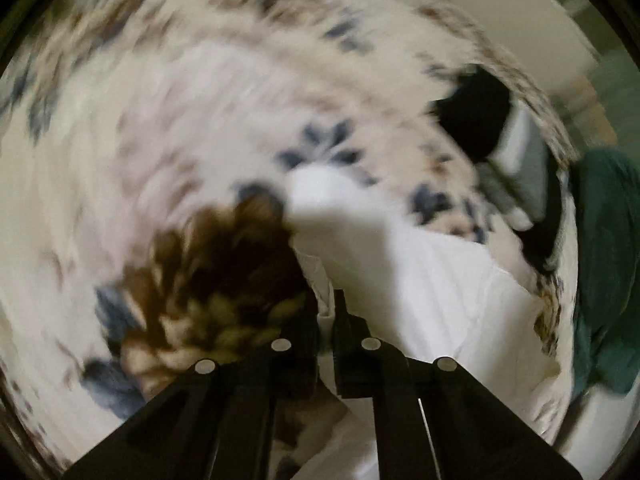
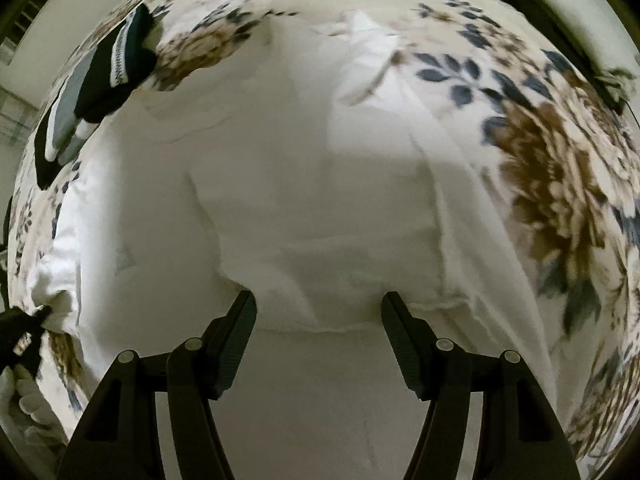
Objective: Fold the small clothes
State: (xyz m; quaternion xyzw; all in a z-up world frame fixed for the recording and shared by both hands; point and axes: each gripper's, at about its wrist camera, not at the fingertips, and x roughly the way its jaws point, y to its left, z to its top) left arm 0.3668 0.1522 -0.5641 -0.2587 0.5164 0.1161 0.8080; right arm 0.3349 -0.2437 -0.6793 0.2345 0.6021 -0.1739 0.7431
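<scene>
Left gripper (image 1: 327, 304) jaws clamped on white garment (image 1: 420, 280) edge; right gripper (image 2: 319, 308) jaws apart above garment, on floral bedspread (image 2: 560, 168).

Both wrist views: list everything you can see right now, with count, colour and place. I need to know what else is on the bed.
white garment: one, white, spread over the floral cover in front of the right gripper; one edge is pinched in the left gripper.
floral bed cover: one, cream with brown and dark blue flowers, under everything.
dark folded clothes: a small pile, black with grey and white parts, upper left in the right wrist view; exact count unclear.
green fabric: one piece, dark teal, at the bed's edge, right side of the left wrist view.
left gripper: black, jaws closed on the white garment.
right gripper: black, jaws wide apart, over the garment's hem, holding nothing.
</scene>
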